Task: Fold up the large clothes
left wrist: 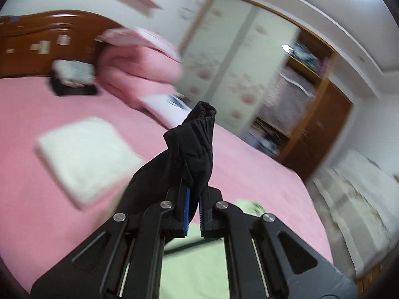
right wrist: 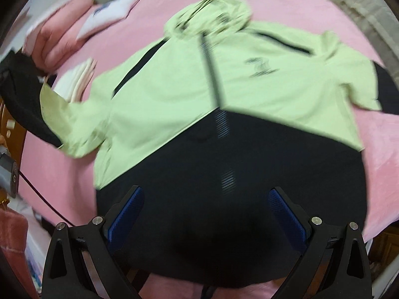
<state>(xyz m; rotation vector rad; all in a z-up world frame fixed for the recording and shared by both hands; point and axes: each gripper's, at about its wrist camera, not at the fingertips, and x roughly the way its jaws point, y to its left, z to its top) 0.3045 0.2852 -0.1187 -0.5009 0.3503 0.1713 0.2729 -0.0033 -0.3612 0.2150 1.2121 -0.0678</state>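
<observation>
While you hold the black sleeve cuff (left wrist: pixel 199 134) pinched in your left gripper (left wrist: pixel 195 209), lifted off the jacket's left side, a thin bite of slick fabric could slide out if you swing fast; the blur suggests speed. Left of the jacket (right wrist: pixel 189 84) sits a white folded stack (right wrist: pixel 74 82), which a dragged sleeve could snag. Spread face-up across the pink bed (right wrist: pixel 384 164), the jacket could bunch at its hood. Over its black hem, your right gripper (right wrist: pixel 207 214) hovers with fingers spread, holding nothing, so nothing pins the body.
</observation>
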